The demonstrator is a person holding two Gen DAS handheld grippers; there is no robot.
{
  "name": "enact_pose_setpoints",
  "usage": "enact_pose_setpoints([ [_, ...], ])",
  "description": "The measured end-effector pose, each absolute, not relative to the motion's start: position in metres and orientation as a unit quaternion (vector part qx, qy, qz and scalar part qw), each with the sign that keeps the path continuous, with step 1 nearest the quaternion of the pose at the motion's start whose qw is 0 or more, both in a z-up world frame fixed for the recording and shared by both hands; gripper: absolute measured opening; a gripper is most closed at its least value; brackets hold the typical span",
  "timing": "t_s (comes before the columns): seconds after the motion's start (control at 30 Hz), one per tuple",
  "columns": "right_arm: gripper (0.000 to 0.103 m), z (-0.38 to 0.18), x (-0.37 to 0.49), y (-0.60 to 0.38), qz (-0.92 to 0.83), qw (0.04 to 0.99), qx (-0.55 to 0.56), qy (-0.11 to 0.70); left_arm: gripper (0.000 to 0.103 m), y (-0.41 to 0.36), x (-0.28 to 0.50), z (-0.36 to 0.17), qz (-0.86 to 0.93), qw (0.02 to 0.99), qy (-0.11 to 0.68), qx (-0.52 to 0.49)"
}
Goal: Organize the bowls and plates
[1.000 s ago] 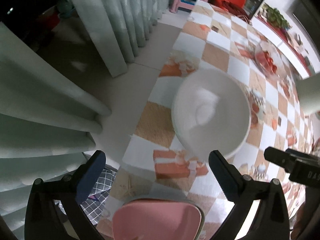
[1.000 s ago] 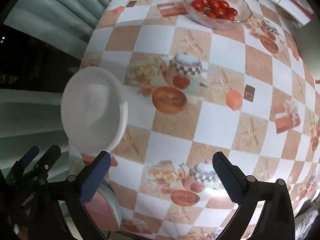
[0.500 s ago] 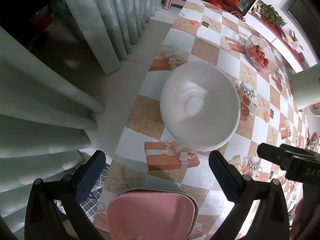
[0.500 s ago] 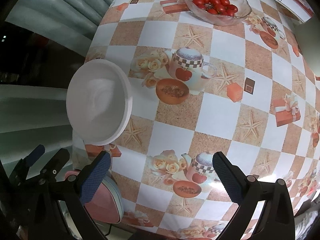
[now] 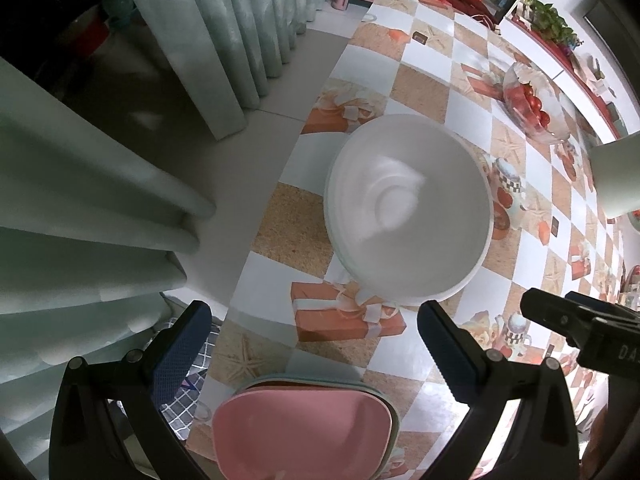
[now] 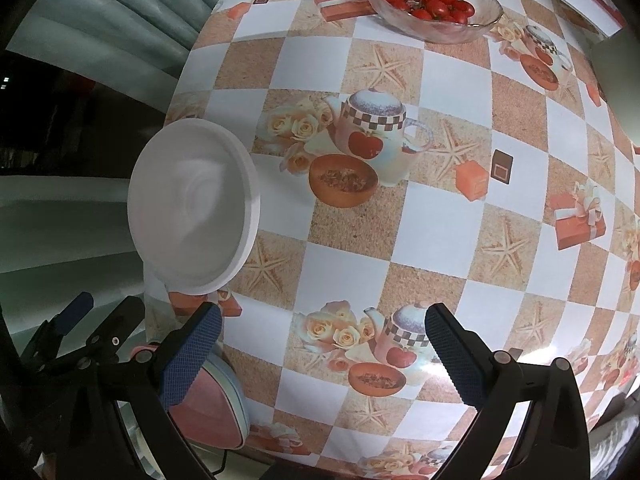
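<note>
The white bowls [image 5: 408, 208] sit stacked near the edge of the surface [image 6: 440, 220] and the pink plates [image 5: 304, 428] sit stacked close by – both look tidy – while the left gripper [image 5: 314, 348] and right gripper [image 6: 322, 354] hang with fingers wide, holding nothing.

White bowl [image 5: 408, 216] and pink plates [image 5: 304, 432] crowding the table's curtain-side edge, open checkered tablecloth [image 6: 436, 232] between them and tomato bowl [image 6: 432, 0]

pink plate [image 5: 304, 434] cut off below, white bowl [image 5: 408, 210] interior motion-blurred
</note>
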State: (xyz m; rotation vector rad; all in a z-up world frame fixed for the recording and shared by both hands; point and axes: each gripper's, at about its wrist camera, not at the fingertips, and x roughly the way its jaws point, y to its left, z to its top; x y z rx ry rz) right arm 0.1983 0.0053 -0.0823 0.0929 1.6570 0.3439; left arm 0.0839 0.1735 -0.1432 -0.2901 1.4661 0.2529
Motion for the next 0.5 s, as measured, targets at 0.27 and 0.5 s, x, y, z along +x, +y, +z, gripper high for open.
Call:
enact_pose_setpoints([
  [0.27,0.102,-0.086,0.201,0.011,0.152,0.659,0.043,0.735,0.103,0.175,0.091,-0.148,0.116,0.717,0.672,-0.144],
  [0.5,0.102,-0.087,0.212,0.021,0.152,0.665,0.046,0.73,0.103,0.177,0.104,-0.152,0.122,0.716,0.674,-0.133],
])
